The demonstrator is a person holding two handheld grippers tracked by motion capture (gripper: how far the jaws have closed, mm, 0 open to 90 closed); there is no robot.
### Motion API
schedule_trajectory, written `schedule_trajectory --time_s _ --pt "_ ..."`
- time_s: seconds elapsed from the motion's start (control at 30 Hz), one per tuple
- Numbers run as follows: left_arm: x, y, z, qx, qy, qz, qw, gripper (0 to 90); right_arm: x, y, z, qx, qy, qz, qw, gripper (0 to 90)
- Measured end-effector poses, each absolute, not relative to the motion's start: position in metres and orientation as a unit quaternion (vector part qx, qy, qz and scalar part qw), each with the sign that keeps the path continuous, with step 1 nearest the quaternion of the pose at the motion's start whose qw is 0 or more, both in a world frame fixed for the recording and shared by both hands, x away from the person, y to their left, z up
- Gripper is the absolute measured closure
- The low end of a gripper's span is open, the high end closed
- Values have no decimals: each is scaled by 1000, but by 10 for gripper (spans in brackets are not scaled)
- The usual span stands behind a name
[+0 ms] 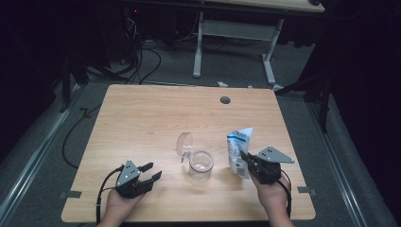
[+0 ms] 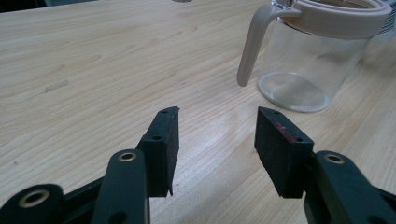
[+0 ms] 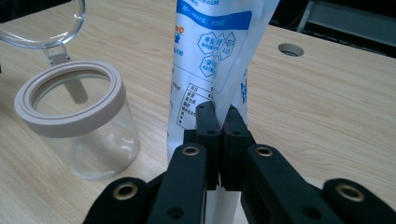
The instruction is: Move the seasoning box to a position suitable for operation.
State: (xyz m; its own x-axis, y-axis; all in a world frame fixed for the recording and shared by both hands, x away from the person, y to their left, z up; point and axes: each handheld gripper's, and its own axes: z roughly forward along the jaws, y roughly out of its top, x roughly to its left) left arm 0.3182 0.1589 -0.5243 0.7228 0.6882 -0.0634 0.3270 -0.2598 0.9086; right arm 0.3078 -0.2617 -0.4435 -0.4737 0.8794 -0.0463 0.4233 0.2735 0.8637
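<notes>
High view. We list a wooden table carrying a clear jar near the front centre, its hinged lid swung back and standing open just behind it. Just beside the jar, on our right, stands a white-and-blue pouch, upright. The right gripper is pinched onto the pouch's near edge; the left gripper rests well apart from the jar at the front left, jaws spread, nothing between them. Progress, as we judge it: jar opened, pouch in hand, nothing poured yet; the jar looks empty. Left to do: bring the pouch over the mouth and tip it.

Left gripper view. We record the jaws parted over bare wood, with the jar ahead at upper right. This view adds the beige rim and the beige strap hanging down the jar's side, and a clean, empty glass bottom, which the high view leaves uncertain.

Right gripper view. We record the jaws pressed together on a fold of the pouch. It adds the blue printing on the pouch, the jar close at the left, its open lid and a cable hole in the tabletop.
</notes>
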Motion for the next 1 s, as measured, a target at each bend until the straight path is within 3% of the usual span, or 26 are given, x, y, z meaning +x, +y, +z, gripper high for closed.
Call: schedule_trajectory --time_s 1.0 --pt "318 158 -525 778 320 174 512 505 317 -250 -416 400 834 326 197 891"
